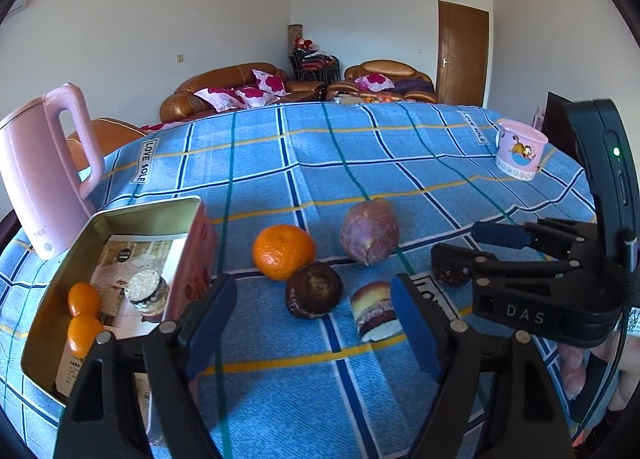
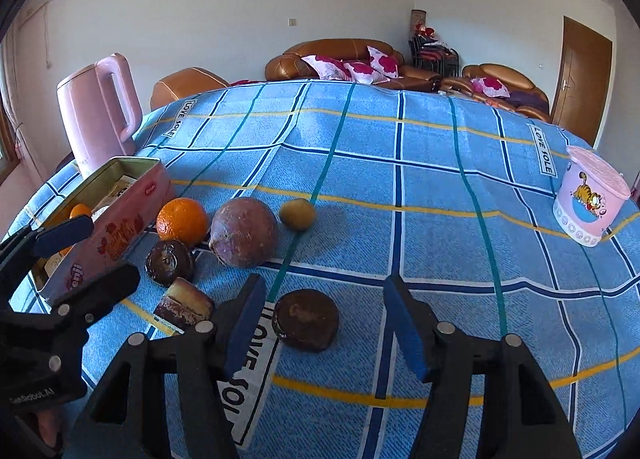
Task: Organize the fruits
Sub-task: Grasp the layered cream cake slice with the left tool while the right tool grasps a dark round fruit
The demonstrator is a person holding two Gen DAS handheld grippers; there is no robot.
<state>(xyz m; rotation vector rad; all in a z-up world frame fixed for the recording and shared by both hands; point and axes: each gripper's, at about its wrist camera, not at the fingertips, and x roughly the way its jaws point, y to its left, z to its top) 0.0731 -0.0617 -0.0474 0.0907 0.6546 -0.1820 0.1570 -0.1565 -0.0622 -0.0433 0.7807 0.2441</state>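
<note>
A big blue checked cloth (image 2: pixel 400 195) covers the table. The right gripper (image 2: pixel 324 319) hangs over it with its blue pads apart and nothing between them. A flat round brown cake (image 2: pixel 306 319) lies on the cloth just past the pads. Left of that cake sits a small layered cake slice (image 2: pixel 185 305), and behind the slice a dark round fruit (image 2: pixel 170 262). Behind the brown cake sit a big purple fruit (image 2: pixel 243 232), an orange (image 2: pixel 182 222) and a small yellow-green fruit (image 2: pixel 297 213). Far left of the cake stands a pink tin box (image 2: pixel 116 227), open on top. The left gripper (image 2: pixel 76 255) is by the box. A pink kettle (image 2: pixel 98 107) stands behind the box. Far right of the cake stands a pink cup (image 2: pixel 588 197) with a cartoon cat.
</note>
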